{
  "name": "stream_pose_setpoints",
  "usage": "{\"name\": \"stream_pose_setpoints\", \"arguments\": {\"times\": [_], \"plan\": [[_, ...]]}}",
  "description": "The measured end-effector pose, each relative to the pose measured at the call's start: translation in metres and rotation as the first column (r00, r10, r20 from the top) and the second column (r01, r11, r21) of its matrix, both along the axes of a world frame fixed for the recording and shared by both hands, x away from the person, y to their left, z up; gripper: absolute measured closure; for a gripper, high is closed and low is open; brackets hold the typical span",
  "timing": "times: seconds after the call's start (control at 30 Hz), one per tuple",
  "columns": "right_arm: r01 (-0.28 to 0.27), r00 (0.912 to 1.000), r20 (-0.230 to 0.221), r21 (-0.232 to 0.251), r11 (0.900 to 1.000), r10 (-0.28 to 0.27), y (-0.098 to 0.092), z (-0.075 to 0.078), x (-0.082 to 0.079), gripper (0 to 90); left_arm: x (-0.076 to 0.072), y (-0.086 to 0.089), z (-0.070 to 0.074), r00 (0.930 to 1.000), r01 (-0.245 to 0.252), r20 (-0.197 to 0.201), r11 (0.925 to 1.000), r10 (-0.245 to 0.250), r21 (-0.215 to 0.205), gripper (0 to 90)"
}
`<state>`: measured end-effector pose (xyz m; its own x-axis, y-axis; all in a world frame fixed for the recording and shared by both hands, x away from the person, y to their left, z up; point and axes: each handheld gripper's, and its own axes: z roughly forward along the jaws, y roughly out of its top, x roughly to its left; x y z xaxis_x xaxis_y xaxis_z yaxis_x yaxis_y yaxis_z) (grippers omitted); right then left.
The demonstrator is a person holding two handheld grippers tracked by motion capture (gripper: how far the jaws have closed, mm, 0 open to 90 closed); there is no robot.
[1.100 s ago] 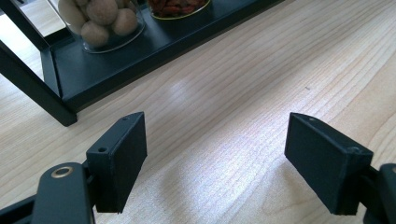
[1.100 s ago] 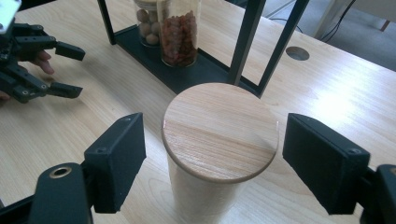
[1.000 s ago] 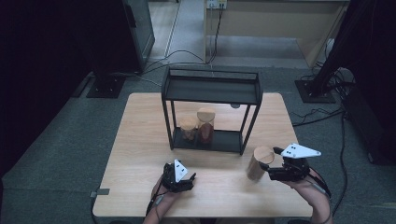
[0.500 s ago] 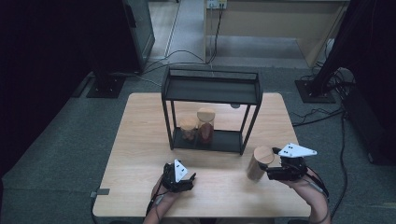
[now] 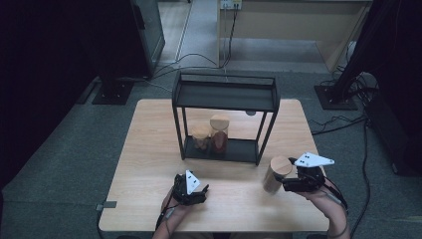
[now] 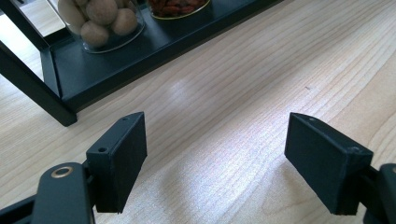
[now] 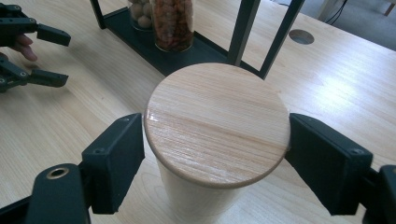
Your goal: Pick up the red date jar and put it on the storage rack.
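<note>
A: Where's the jar (image 5: 275, 175)?

B: Upright on the table (image 5: 149, 149), toward the front right corner. Just beside the rack's (image 5: 224, 94) front right leg, apart from it. Round wooden lid on top.

A: And the right gripper (image 7: 216, 158)?

B: Level at the jar's side, coming in from the right. Fingers (image 7: 116, 163) on either side of the body, below the lid's rim. Just been opening, with the jar between them. A slim gap at one finger, so loose around the jar, no squeeze on it.

A: Left gripper (image 6: 215, 158)?

B: Low over the table near the front edge, left of centre, well apart from the jar. Fingers spread wide, with bare wood between them and nothing held. Pointed toward the rack's bottom shelf.

A: Anything on that shelf?

B: Nut jar (image 5: 201, 137) and red jar (image 5: 219, 133), side by side, both with wooden lids, the red one taller. Touching or only close, can't tell.
</note>
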<state>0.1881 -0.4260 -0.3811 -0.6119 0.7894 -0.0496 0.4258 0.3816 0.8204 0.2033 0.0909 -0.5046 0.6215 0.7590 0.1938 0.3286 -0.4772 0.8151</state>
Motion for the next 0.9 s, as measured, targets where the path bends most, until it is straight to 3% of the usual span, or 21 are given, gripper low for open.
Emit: {"name": "stream_pose_setpoints", "arguments": {"times": [0.27,0.57,0.9], "plan": [[-0.002,1.0000,-0.006,0.013,1.000,0.002,0.000,-0.005,0.005,19.9,0.000,0.000,0.000,1.0000,0.002,-0.001,1.0000,-0.002,0.003,21.0],[-0.003,0.9994,-0.033,-0.021,1.000,0.003,0.010,-0.011,0.014,19.9,0.001,0.000,0.000,1.0000,0.003,-0.002,1.0000,-0.003,0.003,21.0],[-0.009,0.9989,-0.046,-0.009,1.000,0.009,0.009,-0.018,0.020,22.1,0.000,0.000,0.000,1.0000,0.002,-0.001,1.0000,-0.002,0.002,21.0]]}}
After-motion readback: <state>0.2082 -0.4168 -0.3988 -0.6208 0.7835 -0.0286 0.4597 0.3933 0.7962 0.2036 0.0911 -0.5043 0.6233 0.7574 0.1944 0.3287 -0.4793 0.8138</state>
